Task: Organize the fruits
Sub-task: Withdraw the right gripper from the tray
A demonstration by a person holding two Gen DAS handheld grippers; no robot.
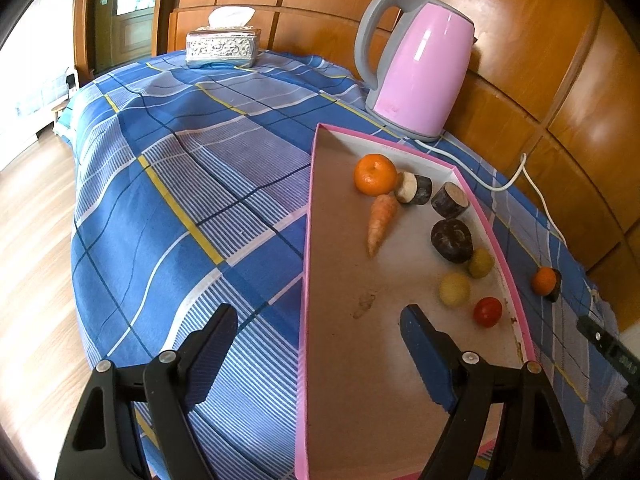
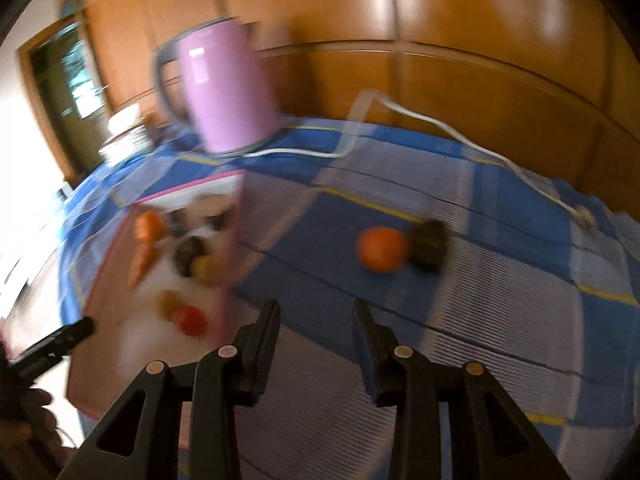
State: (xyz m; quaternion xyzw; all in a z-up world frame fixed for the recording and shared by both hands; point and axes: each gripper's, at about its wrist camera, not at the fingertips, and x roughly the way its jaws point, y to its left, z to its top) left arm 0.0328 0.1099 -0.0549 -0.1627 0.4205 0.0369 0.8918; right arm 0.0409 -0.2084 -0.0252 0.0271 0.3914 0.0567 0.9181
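Reaching for the orange [image 2: 382, 249] out on the cloth-covered surface [image 2: 480, 300], near its right edge, I could knock it rolling — it sits touching a dark chunk [image 2: 429, 245], and my right claw [image 2: 316, 322] is only slightly apart, empty, too narrow yet. It looks round, smooth and bright. My left claw [image 1: 320, 330] hangs wide apart, empty, straddling the pink tray's rim [image 1: 307, 280].
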